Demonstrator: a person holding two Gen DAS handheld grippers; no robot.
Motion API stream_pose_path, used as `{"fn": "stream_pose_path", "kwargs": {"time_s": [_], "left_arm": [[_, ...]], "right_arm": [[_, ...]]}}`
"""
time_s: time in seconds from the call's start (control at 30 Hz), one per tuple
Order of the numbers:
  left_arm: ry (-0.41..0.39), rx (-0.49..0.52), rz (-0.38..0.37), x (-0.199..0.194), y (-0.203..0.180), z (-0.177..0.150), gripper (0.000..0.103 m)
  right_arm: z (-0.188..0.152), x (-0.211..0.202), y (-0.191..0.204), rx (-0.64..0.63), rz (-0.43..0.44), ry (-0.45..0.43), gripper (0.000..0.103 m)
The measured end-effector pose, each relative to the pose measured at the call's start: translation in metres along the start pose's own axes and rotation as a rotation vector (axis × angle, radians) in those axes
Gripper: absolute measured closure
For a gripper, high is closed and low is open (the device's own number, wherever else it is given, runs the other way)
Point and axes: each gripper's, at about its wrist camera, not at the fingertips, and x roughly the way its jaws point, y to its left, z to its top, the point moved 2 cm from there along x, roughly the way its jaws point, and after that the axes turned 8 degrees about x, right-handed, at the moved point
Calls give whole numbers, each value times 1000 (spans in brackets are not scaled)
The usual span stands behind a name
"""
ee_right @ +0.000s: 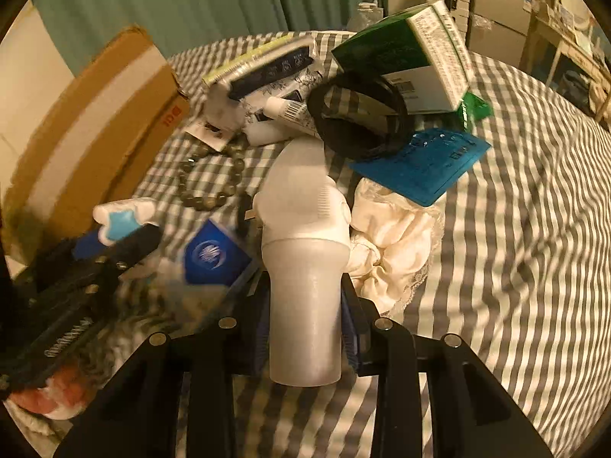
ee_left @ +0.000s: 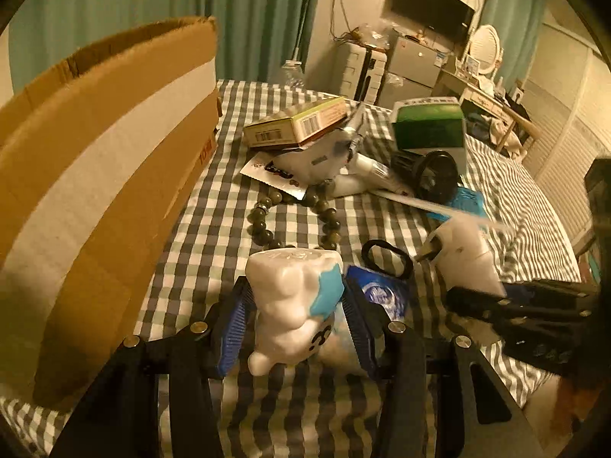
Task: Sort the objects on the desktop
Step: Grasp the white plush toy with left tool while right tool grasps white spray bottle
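My left gripper (ee_left: 296, 305) is shut on a white and blue figurine (ee_left: 292, 301) and holds it above the checked cloth; it also shows in the right wrist view (ee_right: 122, 217). My right gripper (ee_right: 303, 305) is shut on a white plastic bottle-shaped device (ee_right: 305, 267), also seen at the right of the left wrist view (ee_left: 462, 255). A cardboard box (ee_left: 95, 168) stands open at the left. A pile lies ahead: bead bracelet (ee_left: 290, 213), yellow carton (ee_left: 298, 124), green and white box (ee_left: 429, 126), white tube (ee_left: 368, 166), black round object (ee_left: 435, 175).
A blue packet (ee_left: 376, 290) and a black hair band (ee_left: 385, 257) lie just beyond my left gripper. A blue card (ee_right: 424, 160), black band (ee_right: 359, 114) and cream cloth (ee_right: 393, 236) lie by my right gripper. Furniture stands behind.
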Motion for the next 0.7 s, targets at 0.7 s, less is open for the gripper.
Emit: {"fn": "stream_pose_path", "kwargs": {"time_s": [0.7], "left_arm": [[-148, 15, -24, -106, -3, 22, 54]], "right_arm": [[-14, -131, 71, -25, 36, -204, 71]]}}
